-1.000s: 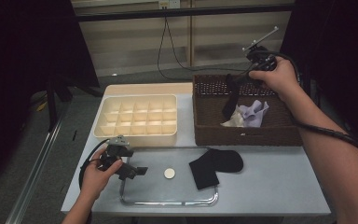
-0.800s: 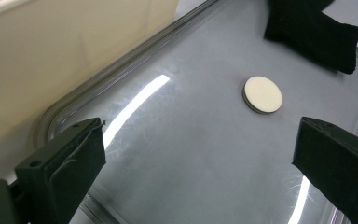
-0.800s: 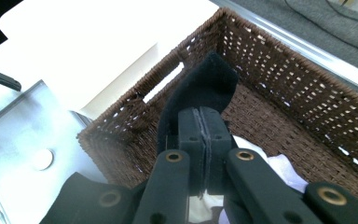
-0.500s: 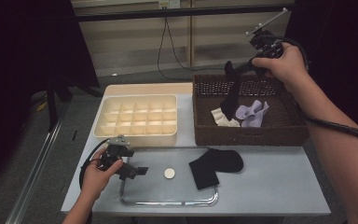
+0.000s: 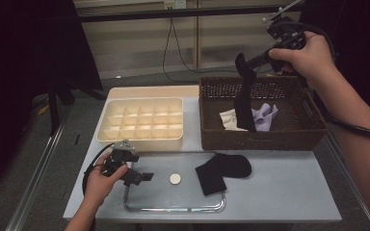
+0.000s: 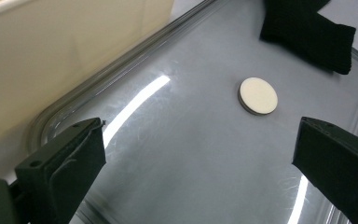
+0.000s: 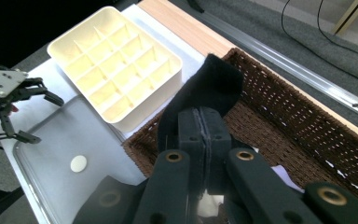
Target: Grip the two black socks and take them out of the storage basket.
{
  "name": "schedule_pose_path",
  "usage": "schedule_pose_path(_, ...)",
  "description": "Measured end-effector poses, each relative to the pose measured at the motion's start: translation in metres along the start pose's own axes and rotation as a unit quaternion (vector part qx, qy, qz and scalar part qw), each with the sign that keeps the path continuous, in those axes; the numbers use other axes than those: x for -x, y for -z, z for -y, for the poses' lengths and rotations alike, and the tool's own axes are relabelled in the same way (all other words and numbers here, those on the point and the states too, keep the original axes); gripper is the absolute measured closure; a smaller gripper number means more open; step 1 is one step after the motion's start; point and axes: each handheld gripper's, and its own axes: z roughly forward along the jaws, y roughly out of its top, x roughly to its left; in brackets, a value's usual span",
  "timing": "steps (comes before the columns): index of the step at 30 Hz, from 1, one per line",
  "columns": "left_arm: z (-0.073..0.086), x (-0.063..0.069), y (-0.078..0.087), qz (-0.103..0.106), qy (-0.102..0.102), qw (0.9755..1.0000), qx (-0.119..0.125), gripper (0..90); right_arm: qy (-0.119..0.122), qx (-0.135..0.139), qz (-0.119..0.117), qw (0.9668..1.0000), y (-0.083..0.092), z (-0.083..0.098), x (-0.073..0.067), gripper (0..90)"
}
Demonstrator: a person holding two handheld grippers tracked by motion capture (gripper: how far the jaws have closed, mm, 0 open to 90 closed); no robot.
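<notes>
Left tool (image 5: 142, 177), held in the left hand (image 5: 101, 179): jaws wide, empty, low over the glass tray (image 5: 173, 208); a white disc (image 5: 175, 179) lies just ahead of them, the divider box (image 5: 142, 122) behind. A first black sock (image 5: 221, 171) rests across the tray's far edge, beyond the disc. Right tool (image 5: 244, 65): jaws clamped on a second black sock (image 5: 244, 98), which hangs straight down over the basket (image 5: 313, 127). Change over the last second: this tool has risen, drawing the sock almost out of the basket; pale cloths (image 5: 262, 115) remain below. Judged meaning: extraction is nearly complete, and carriage towards the tray, beside its partner, probably follows.
</notes>
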Motion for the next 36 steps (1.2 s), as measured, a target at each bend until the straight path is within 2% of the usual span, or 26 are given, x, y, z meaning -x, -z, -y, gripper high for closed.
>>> schedule_pose_path(5,0.0,0.002,-0.001,0.001,-0.002,1.0,-0.002,2.0,0.003,0.013,-0.011,0.9998,0.013,0.001,-0.009,88.7)
schedule_pose_path(10,-0.001,0.003,-0.001,0.003,-0.004,1.0,-0.002,2.0,0.006,0.017,-0.029,0.9994,0.013,0.009,-0.018,88.6)
schedule_pose_path(15,-0.001,0.004,-0.001,-0.003,-0.006,0.9999,-0.007,2.0,-0.001,0.017,-0.055,0.9983,0.003,0.024,-0.023,87.8)
schedule_pose_path(18,-0.001,0.004,-0.003,-0.001,-0.006,1.0,-0.001,2.0,-0.008,0.01,-0.07,0.9975,-0.009,0.035,-0.024,88.1)
schedule_pose_path(21,-0.001,0.004,-0.004,0.002,-0.007,1.0,-0.005,2.1,-0.007,0.002,-0.079,0.9969,-0.023,0.047,-0.024,86.1)
schedule_pose_path(24,-0.001,0.004,-0.004,-0.004,-0.007,0.9999,-0.006,2.1,-0.01,-0.008,-0.072,0.9973,-0.036,0.058,-0.023,73.1)
schedule_pose_path(26,-0.001,0.004,-0.004,-0.001,-0.007,1.0,-0.007,2.0,-0.018,-0.013,-0.071,0.9972,-0.044,0.064,-0.019,58.4)
schedule_pose_path(28,0.0,0.004,-0.004,-0.002,-0.006,1.0,-0.006,2.0,-0.025,-0.024,-0.066,0.9972,-0.051,0.071,-0.016,53.5)
schedule_pose_path(30,0.0,0.004,-0.004,-0.002,-0.008,0.9999,-0.008,2.1,-0.026,-0.032,-0.058,0.9975,-0.058,0.078,-0.013,42.2)
schedule_pose_path(33,0.0,0.004,-0.004,-0.001,-0.009,0.9999,-0.01,2.1,-0.028,-0.045,-0.047,0.9975,-0.069,0.086,-0.009,33.3)
schedule_pose_path(36,0.0,0.004,-0.004,-0.002,-0.01,0.9998,-0.014,2.0,-0.029,-0.048,-0.044,0.9975,-0.08,0.092,-0.004,30.3)
